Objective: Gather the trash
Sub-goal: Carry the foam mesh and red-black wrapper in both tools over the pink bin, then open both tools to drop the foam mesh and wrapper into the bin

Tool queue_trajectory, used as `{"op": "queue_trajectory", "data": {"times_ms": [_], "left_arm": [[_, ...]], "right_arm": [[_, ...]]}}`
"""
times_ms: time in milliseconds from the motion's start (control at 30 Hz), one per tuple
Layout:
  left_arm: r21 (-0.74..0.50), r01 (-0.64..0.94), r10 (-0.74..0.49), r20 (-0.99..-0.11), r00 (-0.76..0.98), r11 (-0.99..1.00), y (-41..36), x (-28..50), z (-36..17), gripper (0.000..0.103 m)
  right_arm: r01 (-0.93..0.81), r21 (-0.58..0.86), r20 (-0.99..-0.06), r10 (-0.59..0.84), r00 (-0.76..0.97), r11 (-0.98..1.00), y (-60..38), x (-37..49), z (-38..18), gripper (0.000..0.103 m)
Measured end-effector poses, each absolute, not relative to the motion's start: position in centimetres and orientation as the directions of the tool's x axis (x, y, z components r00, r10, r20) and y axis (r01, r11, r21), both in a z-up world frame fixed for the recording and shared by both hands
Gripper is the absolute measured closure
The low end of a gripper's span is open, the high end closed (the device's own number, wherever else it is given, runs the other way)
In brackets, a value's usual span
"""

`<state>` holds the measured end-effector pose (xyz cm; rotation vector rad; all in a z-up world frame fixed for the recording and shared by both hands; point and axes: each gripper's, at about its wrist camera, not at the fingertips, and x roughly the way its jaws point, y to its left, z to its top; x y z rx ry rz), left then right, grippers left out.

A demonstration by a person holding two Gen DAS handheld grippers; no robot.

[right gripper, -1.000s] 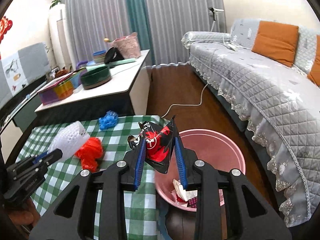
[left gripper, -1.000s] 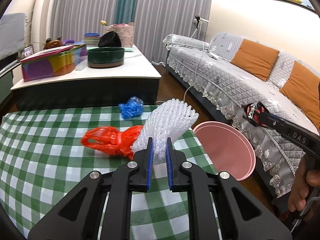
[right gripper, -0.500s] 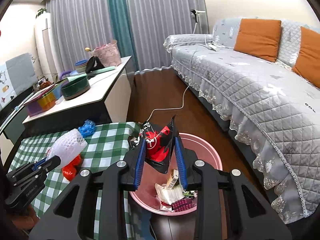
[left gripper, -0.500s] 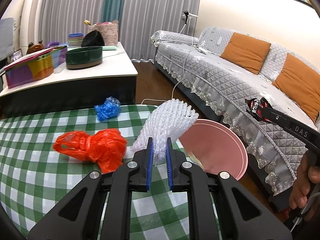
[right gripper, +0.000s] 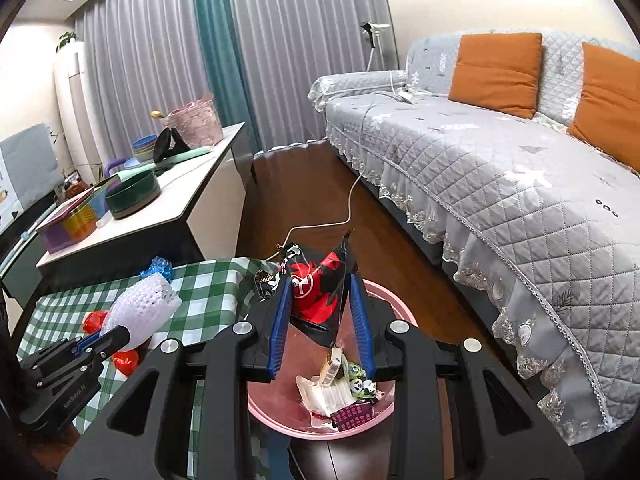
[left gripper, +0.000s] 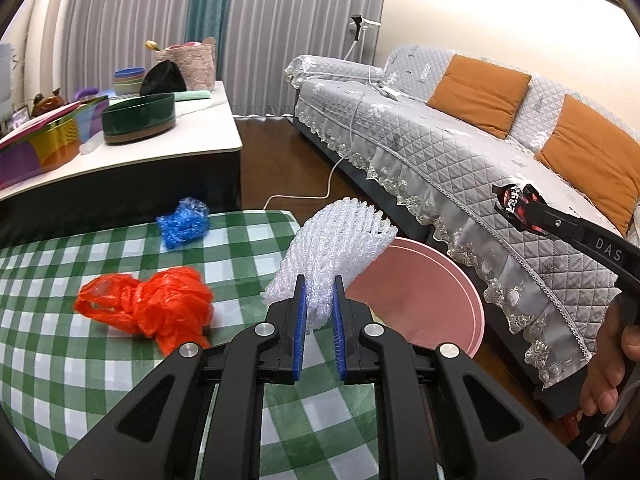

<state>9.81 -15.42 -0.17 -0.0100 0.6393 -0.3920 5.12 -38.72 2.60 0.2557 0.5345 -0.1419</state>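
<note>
Two pieces of trash are in my grip: my left hand-held gripper (left gripper: 319, 300) is clamped on a white foam net (left gripper: 340, 240), my right hand-held gripper (right gripper: 320, 312) on a red-and-black wrapper (right gripper: 320, 292) directly above the pink bin (right gripper: 320, 430). Ahead-left of my left lie an orange bag (left gripper: 152, 308) and blue bag (left gripper: 183, 222).

Bright, even indoor light; sharp focus, fisheye-warped edges.

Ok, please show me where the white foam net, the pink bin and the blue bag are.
white foam net (left gripper: 340, 236), left wrist view, on its flared upper part.
pink bin (left gripper: 432, 292), left wrist view, on its inner wall.
blue bag (left gripper: 183, 222), left wrist view, on its crumpled middle.
</note>
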Motion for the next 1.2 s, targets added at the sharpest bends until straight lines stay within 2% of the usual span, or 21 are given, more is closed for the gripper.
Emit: {"op": "queue_trajectory", "data": {"times_ms": [367,933,1000,1033,1100,1200], "left_arm": [[-0.121,0.371,-0.366,-0.597,0.714,0.921,-18.4,11.8,-0.4,0.091],[-0.127,0.412,-0.397,-0.621,0.676,0.902,-23.1,14.9,-1.3,0.091],[-0.122,0.411,-0.391,-0.628,0.673,0.903,-23.4,15.1,-1.5,0.088],[-0.115,0.409,-0.385,-0.629,0.675,0.905,-23.5,15.2,-1.6,0.085],[-0.123,0.412,-0.391,-0.633,0.668,0.903,-23.4,15.2,-1.6,0.074],[-0.123,0.406,-0.388,-0.628,0.674,0.905,-22.6,14.8,-1.2,0.074]], "right_arm": [[0.239,0.248,-0.513,-0.082,0.855,0.939,-40.8,6.0,2.5,0.073],[0.267,0.282,-0.562,-0.067,0.824,0.922,-42.1,8.4,0.4,0.071],[0.27,0.286,-0.575,-0.06,0.816,0.919,-42.1,8.7,0.2,0.063],[0.269,0.289,-0.575,-0.058,0.816,0.919,-42.1,8.7,0.1,0.055],[0.272,0.289,-0.577,-0.06,0.815,0.918,-42.0,8.7,0.1,0.054],[0.274,0.291,-0.573,-0.062,0.817,0.917,-41.9,8.6,0.3,0.054]]}}
